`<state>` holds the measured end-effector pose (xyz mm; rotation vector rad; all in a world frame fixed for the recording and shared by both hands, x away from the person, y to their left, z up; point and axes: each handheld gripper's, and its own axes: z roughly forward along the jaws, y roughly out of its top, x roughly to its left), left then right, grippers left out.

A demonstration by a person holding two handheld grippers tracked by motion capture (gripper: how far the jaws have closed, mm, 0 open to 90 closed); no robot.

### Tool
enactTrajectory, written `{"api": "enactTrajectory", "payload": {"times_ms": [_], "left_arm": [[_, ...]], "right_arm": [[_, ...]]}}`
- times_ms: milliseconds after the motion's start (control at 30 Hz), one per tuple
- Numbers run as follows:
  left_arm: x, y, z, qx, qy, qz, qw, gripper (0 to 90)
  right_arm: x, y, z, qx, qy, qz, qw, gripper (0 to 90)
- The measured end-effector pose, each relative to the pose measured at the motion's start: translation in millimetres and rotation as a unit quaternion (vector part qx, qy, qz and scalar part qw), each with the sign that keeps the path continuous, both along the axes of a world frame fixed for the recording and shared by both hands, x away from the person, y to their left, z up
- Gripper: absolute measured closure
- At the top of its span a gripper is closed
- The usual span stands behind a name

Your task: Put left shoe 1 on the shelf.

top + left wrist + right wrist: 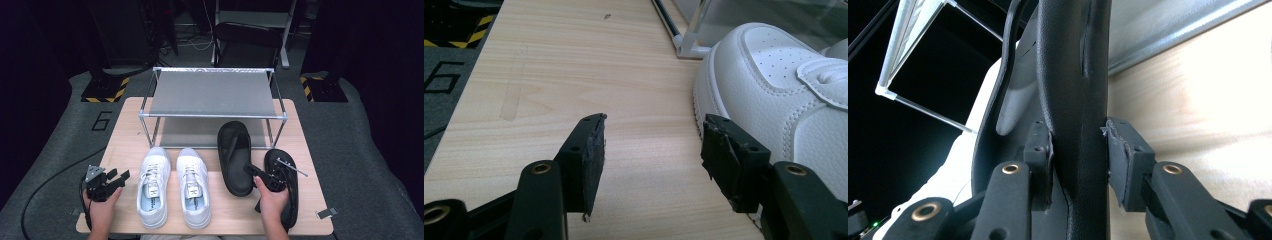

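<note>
Two black sandals lie at the right of the wooden table (130, 135). My right gripper (249, 168) is shut on the right edge of the left sandal (234, 150), near its heel. In the right gripper view the pads (1040, 150) press the sandal's rim (1073, 65) from both sides. The hand holding it rests over the other sandal (276, 156). A pair of white sneakers (152, 187) (193, 187) stands mid-table. My left gripper (119, 175) is open just left of them, low over the wood. In the left gripper view its jaws (654, 125) hold nothing, with the sneaker's toe (774, 85) beside the right jaw.
A metal shoe rack (212, 92) with a grey fabric shelf stands at the back of the table, and the held sandal's toe reaches its front rail. Bare wood lies left of the sneakers. A dark chair and floor mats lie beyond the table.
</note>
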<state>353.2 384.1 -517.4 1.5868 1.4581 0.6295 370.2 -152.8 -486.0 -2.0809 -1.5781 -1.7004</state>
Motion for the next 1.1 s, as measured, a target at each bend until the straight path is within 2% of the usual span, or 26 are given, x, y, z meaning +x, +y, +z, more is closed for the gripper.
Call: {"api": "enactTrajectory", "payload": {"times_ms": [167,200,333,467,500,533,600,633,667,767,867,900,933,1100], "left_arm": [[0.1,0.3,0.2,0.0,0.0,0.0,1.0,42.8],[-0.2,0.8,0.7,0.001,0.004,-0.002,1.0,42.8],[0.4,1.3,0.3,0.0,0.001,-0.001,1.0,42.8],[0.7,1.6,-0.1,0.0,-0.001,-0.001,1.0,42.8],[0.7,1.7,-0.1,0.0,0.0,-0.001,1.0,42.8],[0.8,1.6,-0.2,-0.001,-0.001,0.0,1.0,42.8],[0.5,2.1,0.3,-0.001,0.002,-0.002,1.0,42.8],[0.2,2.1,0.4,-0.002,0.003,-0.001,1.0,42.8],[0.2,2.3,0.5,-0.002,0.003,-0.001,1.0,42.8],[0.3,3.4,0.2,-0.002,0.001,-0.001,1.0,42.8],[0.0,3.5,0.2,-0.005,0.002,0.001,1.0,42.8],[0.3,2.8,-0.4,-0.005,-0.005,0.005,1.0,42.8],[0.1,3.2,0.1,-0.004,-0.001,0.001,1.0,42.8],[0.2,3.5,0.3,-0.003,0.001,-0.001,1.0,42.8]], "right_arm": [[8.5,4.2,0.0,-0.015,-0.021,-0.004,0.9997,64.8],[9.7,5.6,0.5,-0.017,-0.022,-0.004,0.9996,64.8],[16.6,11.9,1.2,-0.001,-0.017,-0.008,0.9998,64.8],[24.4,18.3,1.1,-0.007,-0.024,-0.003,0.9997,64.8],[25.6,20.4,2.6,0.002,-0.017,-0.006,0.9998,64.8],[29.0,22.0,2.1,-0.004,-0.024,-0.007,0.9997,64.7],[33.1,23.7,2.8,0.007,-0.021,-0.009,0.9997,64.8],[35.7,24.6,3.3,0.007,-0.017,-0.01,0.9998,64.8],[38.7,25.3,3.3,0.007,-0.025,-0.011,0.9996,64.8],[45.3,28.2,5.2,-0.002,-0.026,-0.011,0.9996,64.8],[48.1,31.4,6.9,0.0,-0.012,-0.015,0.9998,64.8],[48.9,31.8,6.2,-0.007,-0.023,-0.016,0.9996,64.8],[49.4,33.5,7.1,-0.012,-0.021,-0.018,0.9996,64.8],[55.5,40.5,10.7,-0.008,-0.026,-0.016,0.9995,64.9]]}}
